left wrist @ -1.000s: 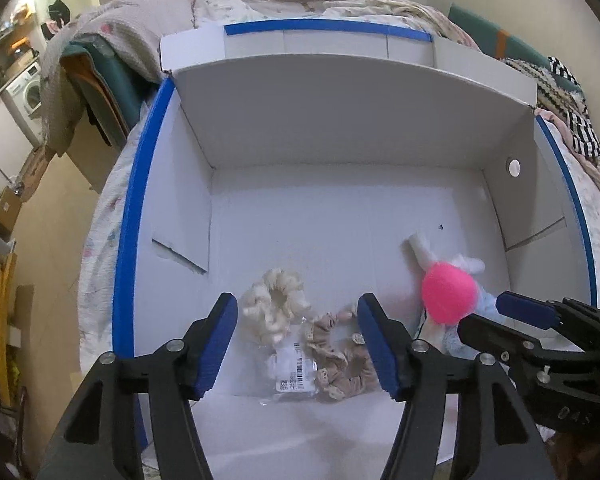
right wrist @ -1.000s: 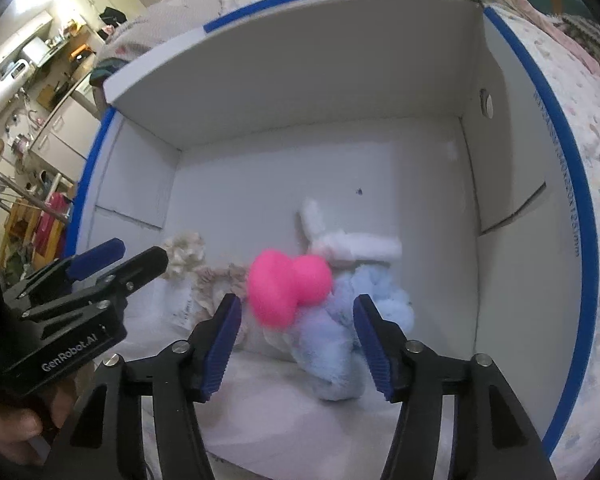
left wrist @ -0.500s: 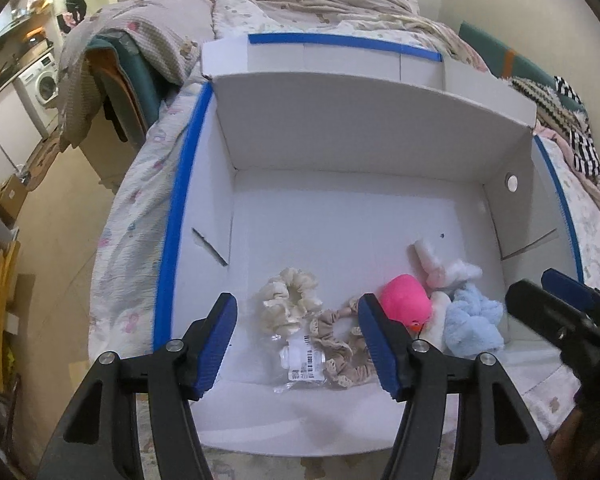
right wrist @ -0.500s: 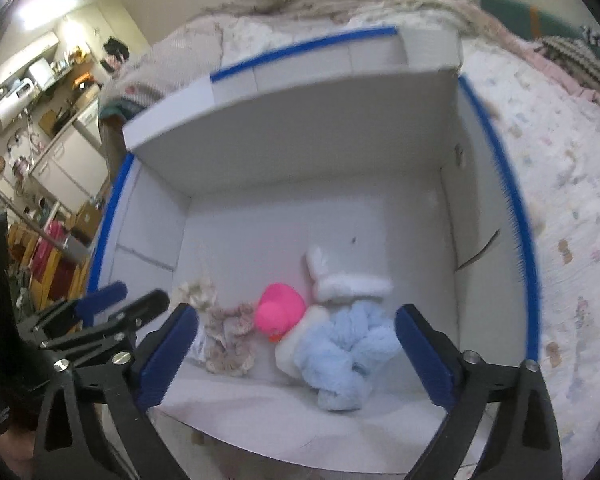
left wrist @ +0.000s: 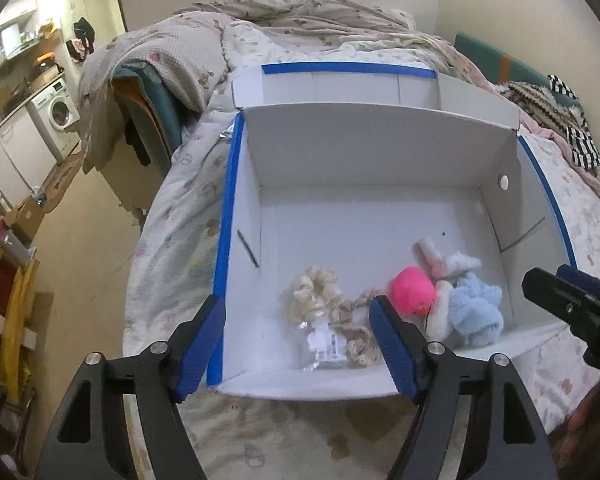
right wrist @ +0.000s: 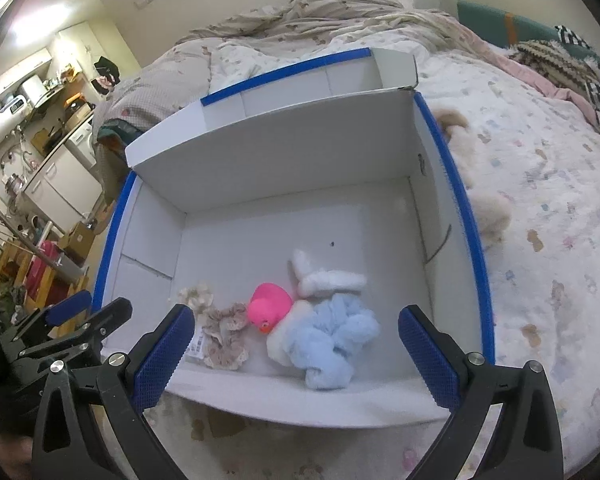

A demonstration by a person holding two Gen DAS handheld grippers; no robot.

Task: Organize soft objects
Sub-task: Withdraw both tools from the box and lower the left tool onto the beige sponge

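You are working in a lived-in home, in a bedroom that opens straight onto a small kitchen and laundry corner. A wide bed [right wrist: 540,208] with a pastel-printed sheet fills most of your view, a rumpled quilt [left wrist: 300,16] is heaped at its far end, and folded blankets [right wrist: 560,60] lie along the green headboard [left wrist: 496,60]. Off to your left you can see a front-loading washing machine [left wrist: 58,110] under a cluttered counter [right wrist: 52,96], white cabinets [right wrist: 60,184], clothes hanging on the wall [left wrist: 82,36] and cardboard boxes on the floor [left wrist: 28,212].
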